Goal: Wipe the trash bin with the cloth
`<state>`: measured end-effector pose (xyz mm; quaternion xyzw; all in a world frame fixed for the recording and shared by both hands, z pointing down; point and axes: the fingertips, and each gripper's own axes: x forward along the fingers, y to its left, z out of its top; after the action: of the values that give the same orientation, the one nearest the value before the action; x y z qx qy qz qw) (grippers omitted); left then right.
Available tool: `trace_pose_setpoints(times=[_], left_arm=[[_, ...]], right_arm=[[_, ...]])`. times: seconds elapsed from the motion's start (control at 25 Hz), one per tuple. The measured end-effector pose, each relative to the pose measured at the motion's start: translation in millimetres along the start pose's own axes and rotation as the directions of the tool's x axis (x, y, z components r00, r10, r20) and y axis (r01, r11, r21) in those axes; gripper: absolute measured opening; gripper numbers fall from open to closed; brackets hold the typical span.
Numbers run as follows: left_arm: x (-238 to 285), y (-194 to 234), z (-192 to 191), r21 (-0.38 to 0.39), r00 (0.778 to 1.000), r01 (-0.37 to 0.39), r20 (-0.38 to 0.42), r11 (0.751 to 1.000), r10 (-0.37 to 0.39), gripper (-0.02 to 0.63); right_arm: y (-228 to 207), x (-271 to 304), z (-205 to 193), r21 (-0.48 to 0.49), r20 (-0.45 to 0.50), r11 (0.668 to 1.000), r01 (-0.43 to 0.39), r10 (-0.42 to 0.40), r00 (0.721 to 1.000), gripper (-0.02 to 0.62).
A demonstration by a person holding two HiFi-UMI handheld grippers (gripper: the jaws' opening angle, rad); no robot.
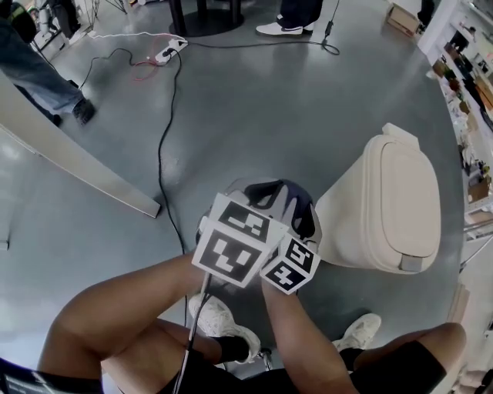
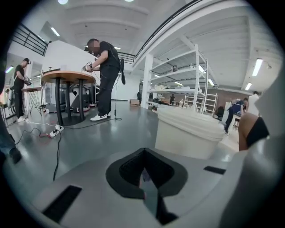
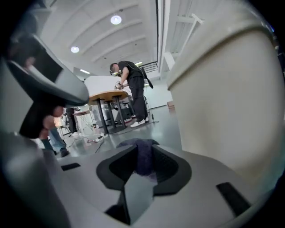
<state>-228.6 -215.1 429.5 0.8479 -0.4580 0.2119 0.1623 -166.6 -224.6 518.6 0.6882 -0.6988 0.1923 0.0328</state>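
A cream trash bin (image 1: pixel 385 204) with its lid down stands on the grey floor to the right of both grippers. My right gripper (image 1: pixel 291 206) is shut on a dark purple cloth (image 1: pixel 277 196), and the bin's side is just to its right. In the right gripper view the cloth (image 3: pixel 143 156) bulges out between the closed jaws of the right gripper (image 3: pixel 142 162), and the bin wall (image 3: pixel 227 111) fills the right side. My left gripper (image 1: pixel 245 198) sits close beside the right one. In its own view the left gripper (image 2: pixel 143 167) shows its jaws together with nothing in them, and the bin (image 2: pixel 187 131) is ahead on the right.
A black cable (image 1: pixel 163 138) runs over the floor from a power strip (image 1: pixel 171 51). A long white panel (image 1: pixel 77 165) lies at the left. A round table base (image 1: pixel 206 19) and standing people are at the back, shelves (image 1: pixel 470 92) at the right. My shoes (image 1: pixel 223 323) are below.
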Motion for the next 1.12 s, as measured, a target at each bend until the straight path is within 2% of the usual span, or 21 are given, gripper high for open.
trace_pose_setpoints(times=[0.12,0.24,0.36,0.44,0.64,0.76,0.88,0.96,1.04,1.12], left_arm=[[-13,1,18,-0.013,0.999,-0.035,0.026,0.999,0.036,0.000],[-29,-13,33,-0.052,0.999,-0.043,0.032,0.998,0.044,0.000],[-49,-34,54,-0.082,0.997,-0.049,0.048,0.995,0.053,0.000],[-60,-49,77,-0.083,0.995,-0.055,0.080,0.995,0.062,0.000],[-84,-92,115,-0.097,0.987,-0.052,0.149,0.994,0.066,0.000],[-101,-125,120,-0.120,0.983,-0.050,0.167,0.992,0.070,0.000],[-116,-163,126,-0.177,0.981,-0.028,0.186,0.984,0.061,0.000],[-123,-182,130,-0.183,0.979,-0.022,0.197,0.983,0.059,0.000],[-127,-193,138,-0.153,0.974,-0.044,0.212,0.987,0.076,0.000],[-132,-203,144,-0.129,0.967,-0.078,0.233,0.989,0.107,0.000]], right_arm=[[9,-49,37,-0.106,0.044,0.989,-0.107,0.112,0.993,0.094],[11,-99,78,-0.217,0.070,0.958,-0.186,0.205,0.976,0.094],[11,-151,116,-0.288,0.070,0.923,-0.256,0.287,0.955,0.092],[10,-181,142,-0.345,0.066,0.889,-0.302,0.343,0.937,0.094],[-9,-237,200,-0.509,0.038,0.770,-0.385,0.467,0.884,0.094],[-41,-253,226,-0.565,0.009,0.732,-0.381,0.468,0.884,0.094],[-86,-260,249,-0.591,0.011,0.731,-0.342,0.431,0.902,0.094],[-118,-260,257,-0.558,0.015,0.766,-0.319,0.393,0.919,0.094],[-144,-261,265,-0.503,0.032,0.812,-0.297,0.361,0.932,0.094],[-164,-263,269,-0.479,0.053,0.834,-0.276,0.341,0.939,0.094]])
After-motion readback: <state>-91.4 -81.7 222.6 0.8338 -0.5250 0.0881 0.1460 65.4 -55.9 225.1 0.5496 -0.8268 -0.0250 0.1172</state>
